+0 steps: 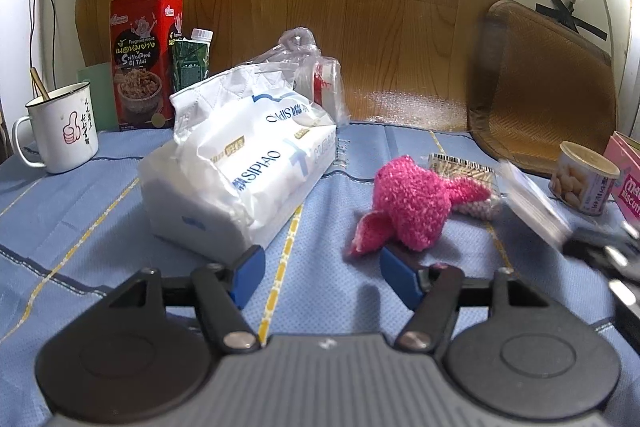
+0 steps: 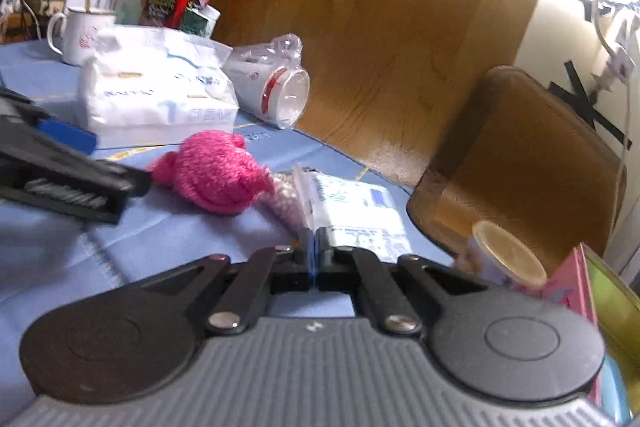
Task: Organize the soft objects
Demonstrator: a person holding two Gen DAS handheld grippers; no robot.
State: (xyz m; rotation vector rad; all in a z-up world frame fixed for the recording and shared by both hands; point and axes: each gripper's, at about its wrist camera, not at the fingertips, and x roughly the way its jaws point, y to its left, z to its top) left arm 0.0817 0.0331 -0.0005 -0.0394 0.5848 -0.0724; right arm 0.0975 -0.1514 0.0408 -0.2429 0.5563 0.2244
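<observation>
A pink knitted toy (image 1: 412, 199) lies on the blue cloth, just beyond my open left gripper (image 1: 322, 273); its right fingertip (image 1: 400, 277) is close to the toy's ear. A white tissue pack (image 1: 240, 167) lies left of the toy. My right gripper (image 2: 314, 253) is shut on the edge of a clear flat packet (image 2: 352, 211) with a white label, held beside the toy (image 2: 220, 173). The packet shows blurred in the left wrist view (image 1: 532, 203). The left gripper shows at the left of the right wrist view (image 2: 64, 163).
A white mug (image 1: 60, 131), a red snack tin (image 1: 142, 63) and a green carton (image 1: 190, 59) stand at the back left. Bagged paper cups (image 1: 320, 83) lie behind the tissues. A woven mat (image 1: 540, 87), a small can (image 1: 584, 179) and a pink box (image 1: 626, 175) are at the right.
</observation>
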